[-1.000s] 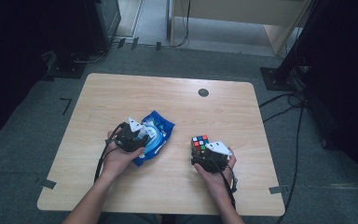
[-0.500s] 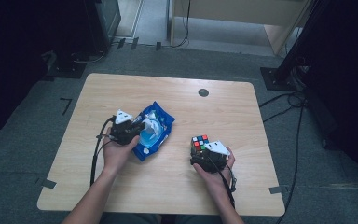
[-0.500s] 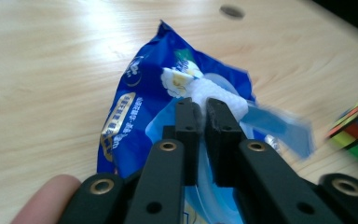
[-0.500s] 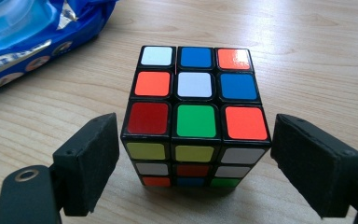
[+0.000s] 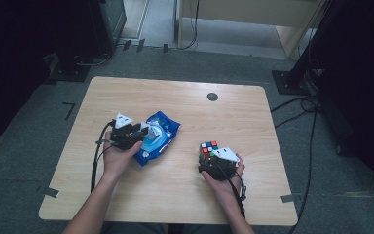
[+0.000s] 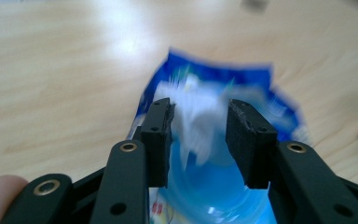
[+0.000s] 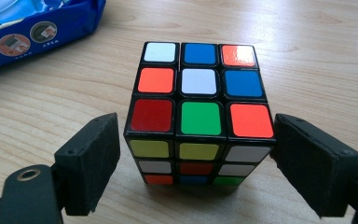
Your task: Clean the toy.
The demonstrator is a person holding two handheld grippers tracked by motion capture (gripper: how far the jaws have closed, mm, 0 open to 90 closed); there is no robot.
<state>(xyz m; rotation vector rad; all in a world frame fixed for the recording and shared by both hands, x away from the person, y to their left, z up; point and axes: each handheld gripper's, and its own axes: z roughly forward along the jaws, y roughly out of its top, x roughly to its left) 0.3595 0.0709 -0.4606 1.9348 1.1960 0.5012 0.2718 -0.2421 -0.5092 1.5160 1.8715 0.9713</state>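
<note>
Rubik's cube (image 7: 199, 112) sits between our right gripper (image 7: 193, 163) fingers, spread, barely touching; closing off-centre may twist it. Left gripper (image 6: 198, 135) fingers gape over the blue wipes pack (image 6: 223, 186).

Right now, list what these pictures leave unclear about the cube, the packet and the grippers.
- Cube: its far faces, turned away in the right gripper view.
- Packet: its print, motion-blurred in the left gripper view; too small in the high view.
- Left gripper: whether its pads touch the packet, lost to blur.

A blue packet (image 5: 157, 137) with a pale centre, a many-coloured cube (image 7: 198, 112) with black edges, a light wooden table (image 5: 243, 122).
</note>
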